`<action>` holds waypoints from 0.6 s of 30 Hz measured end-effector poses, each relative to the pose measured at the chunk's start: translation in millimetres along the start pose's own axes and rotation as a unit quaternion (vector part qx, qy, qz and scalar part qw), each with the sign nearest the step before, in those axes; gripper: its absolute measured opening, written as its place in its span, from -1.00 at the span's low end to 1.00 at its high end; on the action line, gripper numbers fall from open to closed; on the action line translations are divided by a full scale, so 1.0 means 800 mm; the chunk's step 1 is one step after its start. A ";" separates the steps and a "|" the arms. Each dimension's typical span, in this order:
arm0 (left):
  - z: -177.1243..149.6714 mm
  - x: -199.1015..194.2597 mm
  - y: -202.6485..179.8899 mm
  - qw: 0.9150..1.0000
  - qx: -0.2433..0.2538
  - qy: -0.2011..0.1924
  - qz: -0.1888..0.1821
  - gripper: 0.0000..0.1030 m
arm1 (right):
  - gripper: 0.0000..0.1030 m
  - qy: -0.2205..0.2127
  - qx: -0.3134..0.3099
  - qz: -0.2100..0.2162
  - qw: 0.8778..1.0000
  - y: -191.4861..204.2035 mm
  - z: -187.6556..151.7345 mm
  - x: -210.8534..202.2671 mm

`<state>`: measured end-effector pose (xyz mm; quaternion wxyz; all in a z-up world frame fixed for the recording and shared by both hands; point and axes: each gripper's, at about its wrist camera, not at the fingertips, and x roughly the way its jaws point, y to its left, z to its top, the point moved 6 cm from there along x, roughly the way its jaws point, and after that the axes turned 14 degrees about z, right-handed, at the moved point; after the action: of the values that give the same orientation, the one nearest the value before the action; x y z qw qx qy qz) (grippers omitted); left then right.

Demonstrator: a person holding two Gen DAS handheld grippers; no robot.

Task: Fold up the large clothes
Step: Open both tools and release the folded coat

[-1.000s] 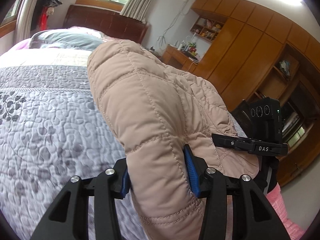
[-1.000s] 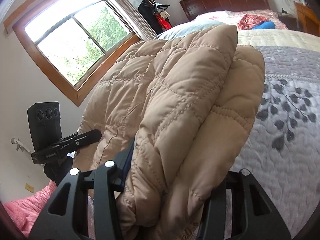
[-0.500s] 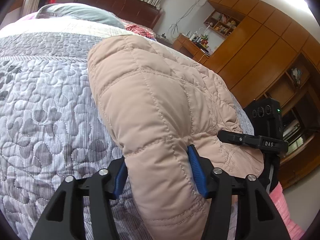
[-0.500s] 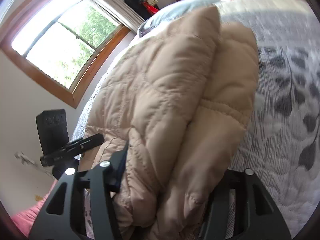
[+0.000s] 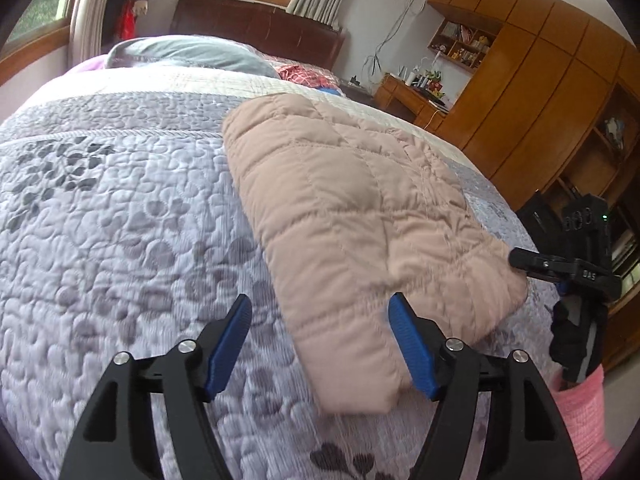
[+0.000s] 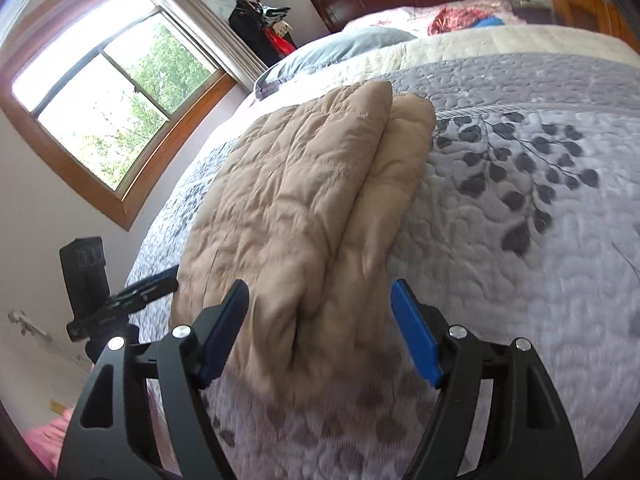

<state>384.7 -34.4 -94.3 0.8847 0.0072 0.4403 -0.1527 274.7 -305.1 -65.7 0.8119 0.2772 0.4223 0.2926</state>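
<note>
A beige quilted puffer jacket (image 5: 352,216) lies folded in a long thick bundle on the grey quilted bedspread (image 5: 120,216). It also shows in the right wrist view (image 6: 304,216), with two layers side by side. My left gripper (image 5: 320,340) is open, its blue pads apart, just above the bundle's near end without holding it. My right gripper (image 6: 320,328) is open over the other near end, pads clear of the cloth. The right gripper's body (image 5: 576,268) shows at the right of the left wrist view.
The bed's dark headboard (image 5: 256,28) and a grey pillow (image 5: 188,54) are at the far end. Wooden wardrobes (image 5: 540,92) and a desk stand to the right. A window (image 6: 100,104) is on the left wall. Pink cloth (image 5: 584,420) hangs by the bed's near edge.
Both grippers were shut on the jacket and carried it down; now both have opened and drawn back, and the folded jacket rests flat on the bed.
</note>
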 end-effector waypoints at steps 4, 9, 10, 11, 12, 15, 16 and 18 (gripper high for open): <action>-0.015 -0.003 0.004 1.000 0.013 -0.005 0.026 0.42 | 0.39 0.000 -0.010 -0.046 0.999 -0.006 -0.025 0.004; -0.019 0.014 -0.004 0.998 0.043 -0.011 0.048 0.53 | 0.39 0.016 0.020 -0.077 0.997 -0.045 -0.030 0.037; -0.018 0.021 -0.005 0.997 0.051 -0.014 0.056 0.54 | 0.44 0.021 0.027 -0.079 0.996 -0.051 -0.032 0.045; -0.020 0.026 -0.005 0.997 0.054 -0.013 0.060 0.55 | 0.46 0.023 0.035 -0.077 0.996 -0.059 -0.035 0.048; -0.021 0.029 -0.003 0.997 0.048 -0.008 0.057 0.55 | 0.46 0.019 0.038 -0.076 0.996 -0.062 -0.035 0.050; -0.020 0.031 0.007 0.999 0.012 0.020 0.035 0.54 | 0.46 0.016 0.032 -0.094 0.995 -0.055 -0.035 0.048; -0.020 0.028 0.010 0.999 0.000 0.028 0.034 0.54 | 0.46 0.015 0.029 -0.100 0.994 -0.051 -0.035 0.046; -0.020 0.017 0.010 0.998 -0.007 0.031 0.048 0.54 | 0.46 0.008 0.019 -0.116 0.993 -0.036 -0.038 0.034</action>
<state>382.5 -27.7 -115.7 0.8768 0.0268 0.4680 -0.1069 268.6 -299.3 -114.9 0.8317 0.2394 0.4634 0.1902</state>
